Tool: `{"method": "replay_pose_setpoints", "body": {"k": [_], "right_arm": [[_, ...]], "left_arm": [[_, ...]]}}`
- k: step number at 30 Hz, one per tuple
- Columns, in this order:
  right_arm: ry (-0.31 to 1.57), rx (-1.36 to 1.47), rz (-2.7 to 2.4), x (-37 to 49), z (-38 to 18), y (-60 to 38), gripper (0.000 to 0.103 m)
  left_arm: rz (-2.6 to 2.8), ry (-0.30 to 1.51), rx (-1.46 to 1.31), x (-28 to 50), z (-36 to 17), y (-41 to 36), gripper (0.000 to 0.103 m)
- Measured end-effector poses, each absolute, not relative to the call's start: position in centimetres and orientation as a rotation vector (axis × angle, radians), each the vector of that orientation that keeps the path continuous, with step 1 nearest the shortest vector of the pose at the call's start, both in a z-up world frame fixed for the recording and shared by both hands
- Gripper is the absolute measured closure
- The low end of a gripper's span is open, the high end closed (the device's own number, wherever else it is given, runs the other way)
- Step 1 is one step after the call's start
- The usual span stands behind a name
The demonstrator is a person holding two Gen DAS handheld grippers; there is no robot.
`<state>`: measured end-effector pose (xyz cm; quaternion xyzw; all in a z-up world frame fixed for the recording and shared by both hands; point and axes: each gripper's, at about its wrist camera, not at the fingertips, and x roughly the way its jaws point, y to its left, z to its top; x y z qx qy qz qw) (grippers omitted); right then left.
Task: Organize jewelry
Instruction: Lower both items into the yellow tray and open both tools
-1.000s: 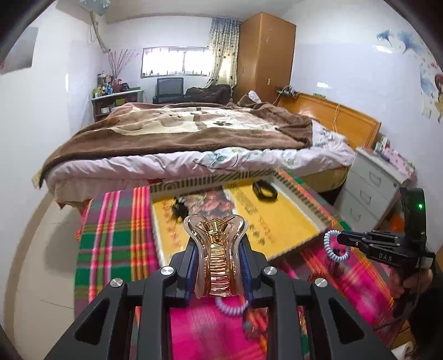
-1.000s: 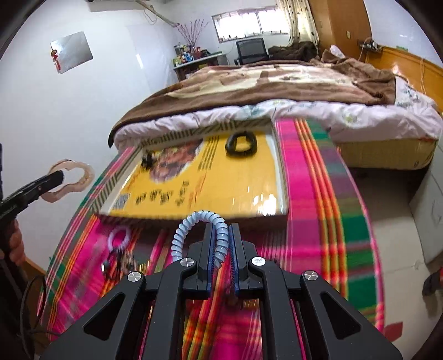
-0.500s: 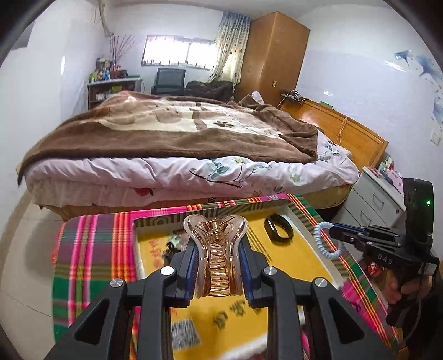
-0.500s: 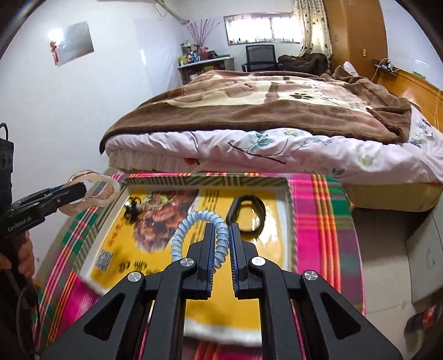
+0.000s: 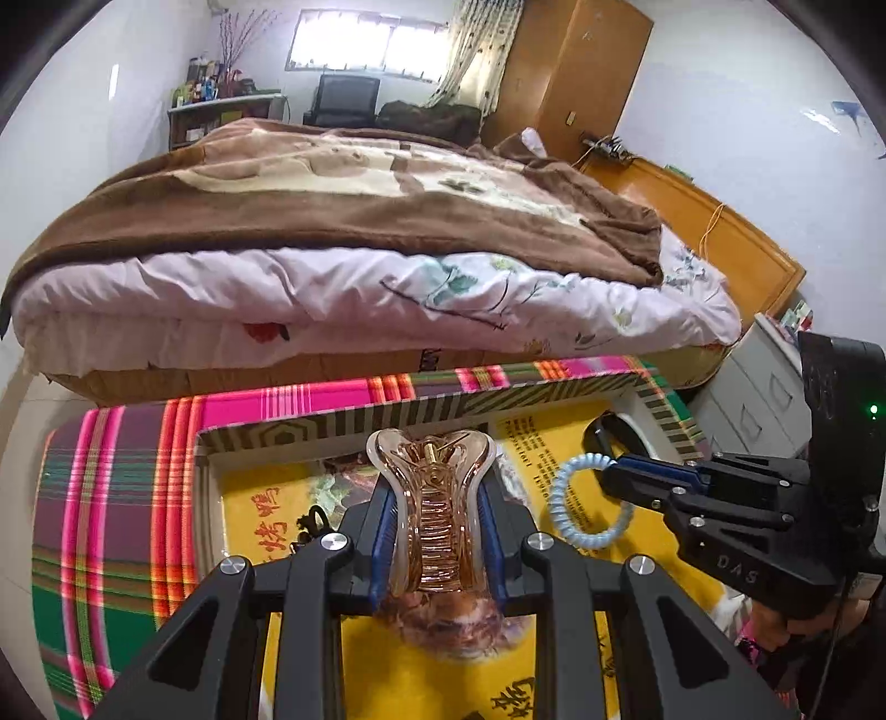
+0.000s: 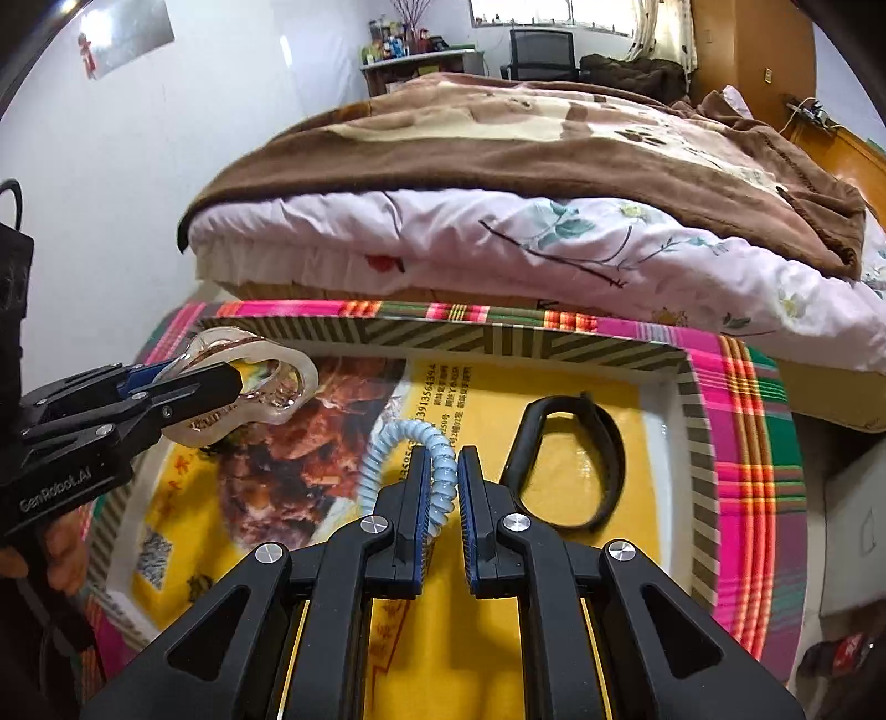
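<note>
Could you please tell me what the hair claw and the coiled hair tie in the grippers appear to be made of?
Hair claw: probably glossy translucent plastic, amber-pink and see-through at its rims, with a small gold-coloured metal hinge pin. Coiled hair tie: likely soft, smooth plastic or rubber, pale blue and wound like a phone cord.

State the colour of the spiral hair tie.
Pale blue spiral hair tie, clearest in the right wrist view.

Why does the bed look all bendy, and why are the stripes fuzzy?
Left wrist view: the fisheye lens bows the bed; the plaid cloth smears at the edge, while the hair claw stays sharp. Right wrist view: same bowing; the window is washed out by daylight.
</note>
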<state>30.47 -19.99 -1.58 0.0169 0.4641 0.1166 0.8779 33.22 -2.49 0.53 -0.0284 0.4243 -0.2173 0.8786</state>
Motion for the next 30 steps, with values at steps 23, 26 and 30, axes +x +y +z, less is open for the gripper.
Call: {"method": "replay_pose_setpoints", "body": {"k": [23, 26, 30], "right_arm": [[0.958, 0.012, 0.212, 29.7, -1.4, -19.2, 0.082], [0.933, 0.028, 0.221, 28.6, -0.4, -19.3, 0.071], [0.894, 0.033, 0.22, 26.8, 1.2, -19.4, 0.071]], "left_arm": [[-0.391, 0.891, -0.022, 32.5, 0.7, -2.1, 0.038], [-0.389, 0.872, -0.017, 31.4, 1.7, -1.9, 0.036], [-0.37, 0.844, -0.018, 29.4, 3.4, -1.5, 0.031]]}}
